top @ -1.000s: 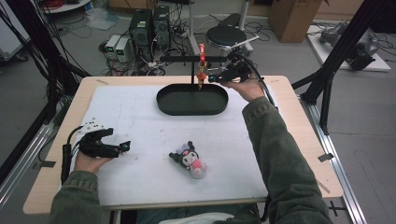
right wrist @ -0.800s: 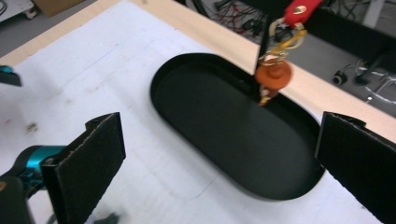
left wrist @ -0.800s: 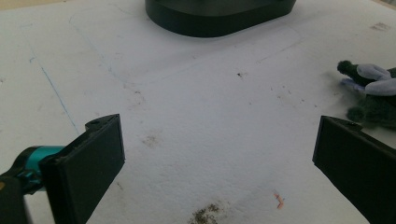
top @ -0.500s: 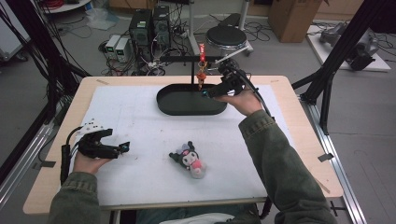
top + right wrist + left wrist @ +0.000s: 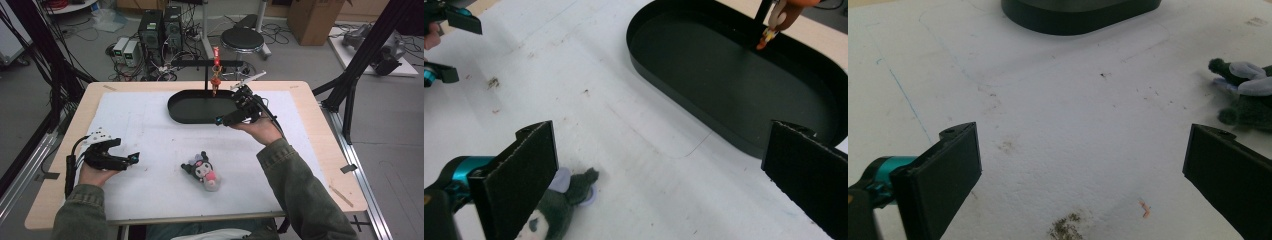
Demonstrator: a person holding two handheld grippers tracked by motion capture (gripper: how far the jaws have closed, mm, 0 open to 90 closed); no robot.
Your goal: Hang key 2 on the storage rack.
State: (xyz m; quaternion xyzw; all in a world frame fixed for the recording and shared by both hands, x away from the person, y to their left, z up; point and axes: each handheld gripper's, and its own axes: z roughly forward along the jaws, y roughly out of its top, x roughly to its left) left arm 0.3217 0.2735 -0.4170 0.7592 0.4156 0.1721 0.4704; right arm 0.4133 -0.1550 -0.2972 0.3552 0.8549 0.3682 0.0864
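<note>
A small black, white and pink plush toy (image 5: 202, 170) lies on the white mat (image 5: 150, 135) near the front middle. My left gripper (image 5: 134, 159) rests at the front left of the mat, open and empty, with the plush (image 5: 1245, 95) at the far right of its own view. My right gripper (image 5: 220, 120) hovers open and empty over the near right end of the black oval tray (image 5: 186, 107). In the right gripper view the plush (image 5: 556, 207) sits low between the jaws and the tray (image 5: 734, 75) spreads ahead.
A black stand rises behind the tray with a red and orange charm (image 5: 216, 75) hanging from its bar, seen also as the charm (image 5: 774, 20) over the tray's far rim. The wooden table edge (image 5: 330, 160) borders the mat. Computers and a stool stand on the floor beyond.
My right gripper has drawn back from the hanging charm, moving toward the person and down over the tray's right end. The left gripper and the plush have stayed put.
</note>
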